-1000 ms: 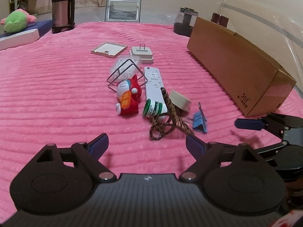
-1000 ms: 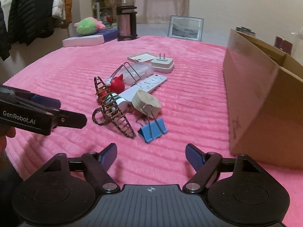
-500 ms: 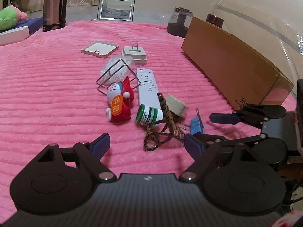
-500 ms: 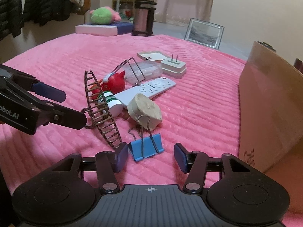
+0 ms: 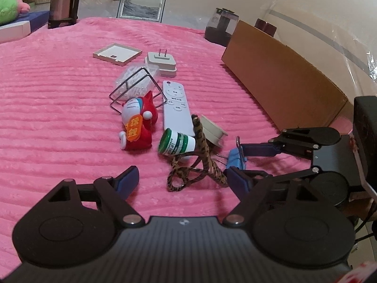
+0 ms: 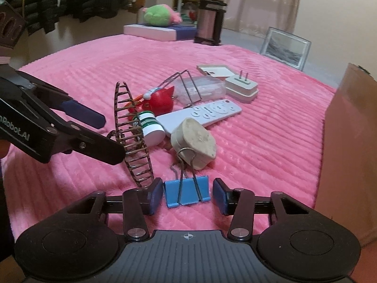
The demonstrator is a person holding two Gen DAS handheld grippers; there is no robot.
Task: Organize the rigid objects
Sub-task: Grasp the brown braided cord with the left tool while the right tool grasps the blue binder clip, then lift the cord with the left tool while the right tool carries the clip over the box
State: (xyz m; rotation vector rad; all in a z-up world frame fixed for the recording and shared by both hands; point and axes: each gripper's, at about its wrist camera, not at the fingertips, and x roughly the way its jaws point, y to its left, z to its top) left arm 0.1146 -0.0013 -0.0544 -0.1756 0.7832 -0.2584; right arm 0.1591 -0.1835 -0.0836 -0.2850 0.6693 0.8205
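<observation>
1. Right up close, the right hand-held gripper (image 6: 187,198) sits low on the pink bedspread (image 6: 271,146), its fingers apart and bracketing the blue binder clip (image 6: 187,192); the left pad (image 6: 154,195) is just beside the clip's edge, the right pad (image 6: 220,199) a little off it.
2. Over on the left, the left hand-held gripper (image 5: 182,180) hovers with fingers spread wide, gripping nothing, just short of the leopard-print hair claw (image 5: 200,160).
3. Next out, that claw stands on edge, leaning against a green-and-white lip balm tube (image 5: 178,143) lying on its side.
4. Just behind the clip, its wire handles rest against a beige round puck-shaped object (image 6: 194,142).
5. Middle of the pile: a white remote control (image 5: 176,106) lies flat, with a red-and-white cat figurine (image 5: 137,127) tipped over just beside it.
6. Further back, a wire stand (image 5: 136,89) leans over a clear plastic box (image 5: 137,80).
7. Beyond that, a white plug adapter (image 5: 161,62) sits prongs-up, near a flat white square tray (image 5: 117,54).
8. Along the right flank runs a long cardboard box (image 5: 280,70).
9. Far end: a thermos (image 6: 211,16) and a framed picture (image 6: 285,47) stand upright.
</observation>
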